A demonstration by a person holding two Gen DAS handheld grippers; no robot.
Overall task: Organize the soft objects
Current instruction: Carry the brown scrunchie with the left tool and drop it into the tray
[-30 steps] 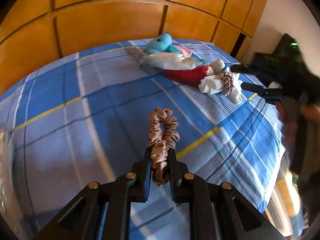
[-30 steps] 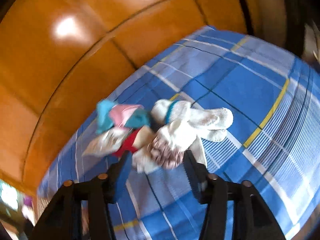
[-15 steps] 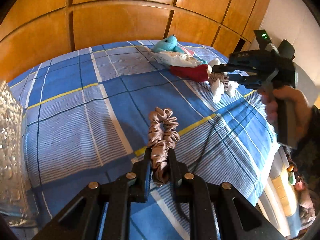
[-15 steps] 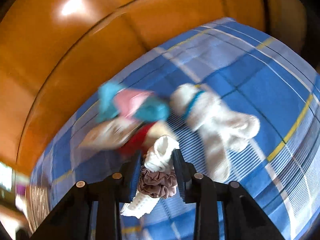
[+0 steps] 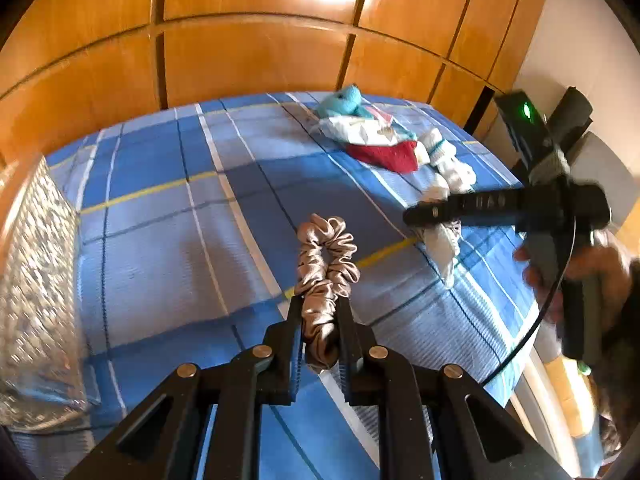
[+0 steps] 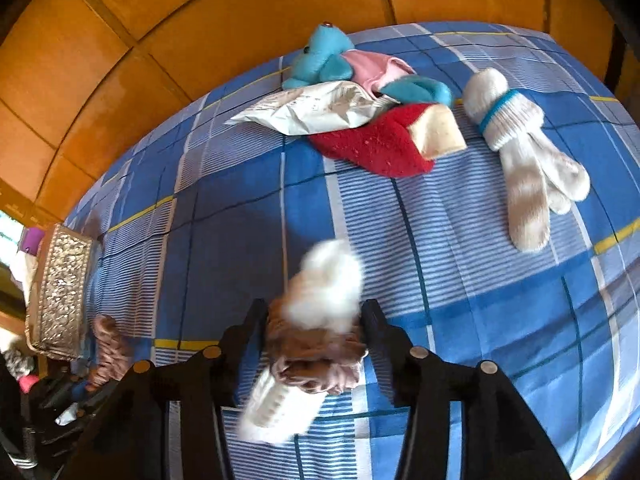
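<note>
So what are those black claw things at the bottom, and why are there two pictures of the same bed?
They are tongs that a person holds, one in each hand, and each has a small camera looking along its two fingers. That gives two pictures. The left tongs are shut on a beige scrunchie. The right tongs have a white sock bundled with a brown scrunchie between their fingers, and their jaws are opening. In the left picture you also see the person's hand holding the right tongs. On the blue checked bedspread lie a turquoise plush toy, a crumpled white packet, something red and fuzzy and a pair of white socks. A sparkly box sits at the edge.
</note>
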